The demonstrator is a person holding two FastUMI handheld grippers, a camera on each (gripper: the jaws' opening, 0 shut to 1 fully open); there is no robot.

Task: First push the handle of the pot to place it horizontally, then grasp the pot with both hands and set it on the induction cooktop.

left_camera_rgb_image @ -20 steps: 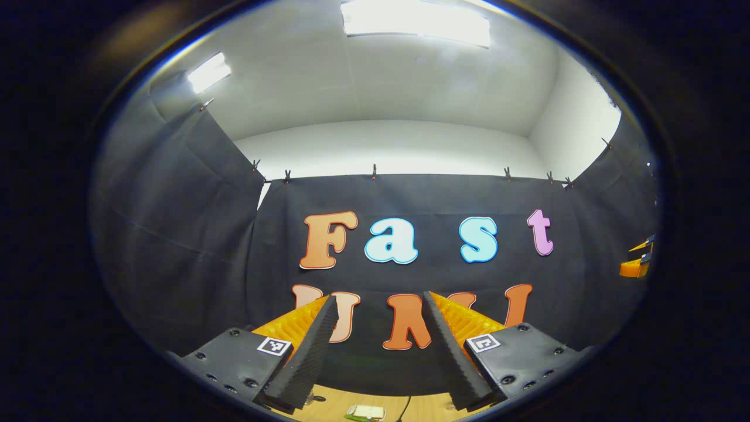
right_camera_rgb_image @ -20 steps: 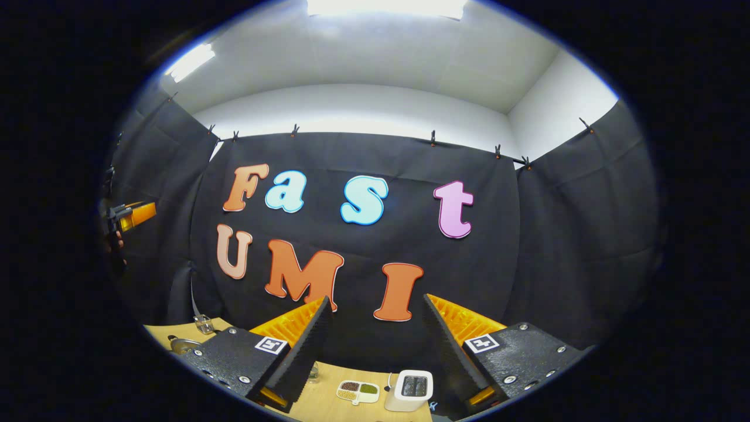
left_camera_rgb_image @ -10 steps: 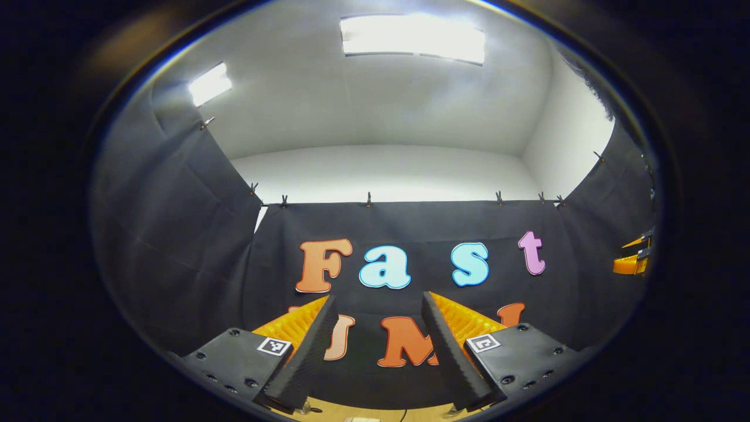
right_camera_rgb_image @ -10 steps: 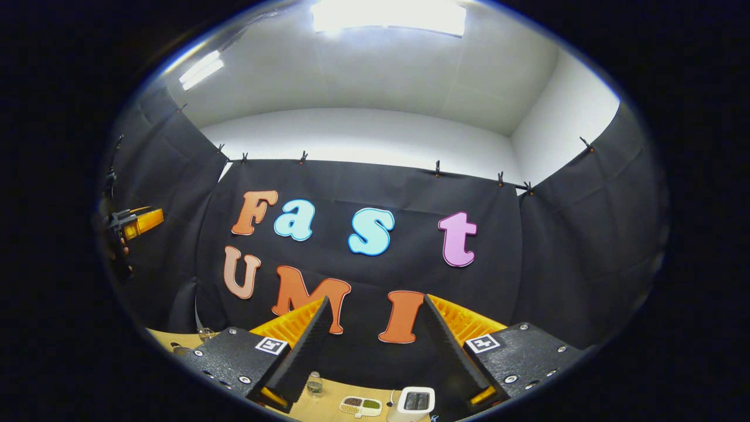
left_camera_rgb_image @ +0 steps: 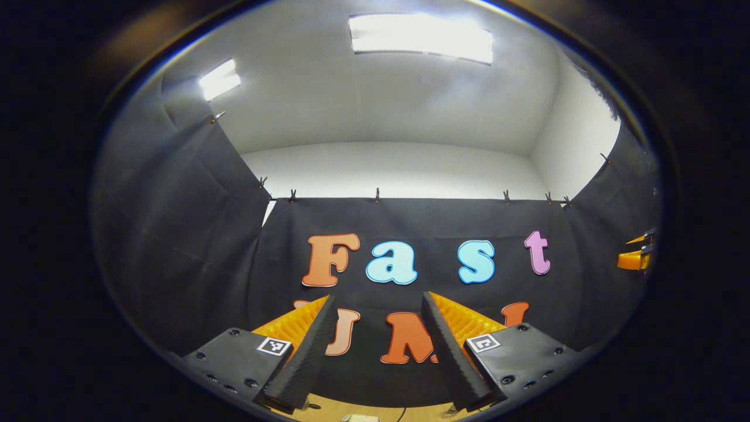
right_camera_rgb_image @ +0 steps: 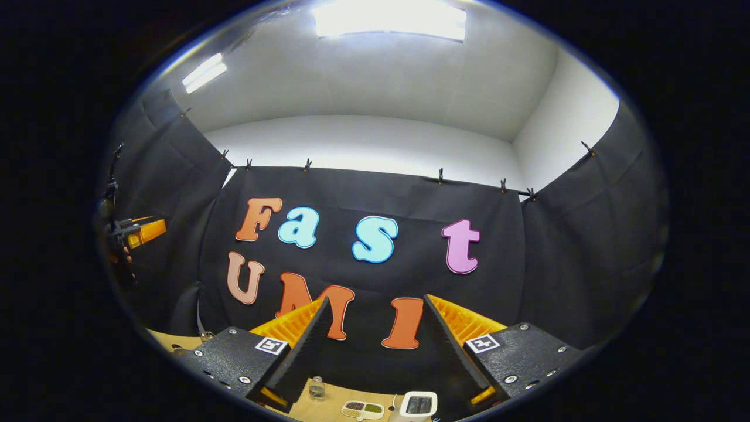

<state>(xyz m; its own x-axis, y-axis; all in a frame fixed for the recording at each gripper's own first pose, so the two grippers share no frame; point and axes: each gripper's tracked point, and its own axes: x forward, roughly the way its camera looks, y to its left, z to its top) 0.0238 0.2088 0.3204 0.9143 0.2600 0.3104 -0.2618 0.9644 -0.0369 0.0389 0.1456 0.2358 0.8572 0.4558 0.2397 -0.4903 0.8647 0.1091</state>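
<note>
Wood-toned counter (right_camera_rgb_image: pixel 328 407): a thin strip at the bottom edge of both views, less of it than a second ago, the cloth wall having slid lower in frame as both cameras tipped upward.

Left gripper (left_camera_rgb_image: pixel 378 302): jaws released, wide gap, nothing between them; aimed at the wall, raised above the counter. It also appears far left in the right gripper view, held by a hand (right_camera_rgb_image: pixel 120 258).

Right gripper (right_camera_rgb_image: pixel 375 305): jaws released, empty, likewise aimed high.

Counter items, right gripper view: small glass jar (right_camera_rgb_image: pixel 317 388), divided dish (right_camera_rgb_image: pixel 363 409) of dark and green contents, white toaster (right_camera_rgb_image: pixel 417 405).

Pot, handle, induction cooktop: location, handle heading and long axis cannot be told; presumably below both cameras' fields.

Assessment: the upward tilt brings neither gripper nearer the handle push. That first step looks not yet begun; both must pitch down to find the pot.
</note>
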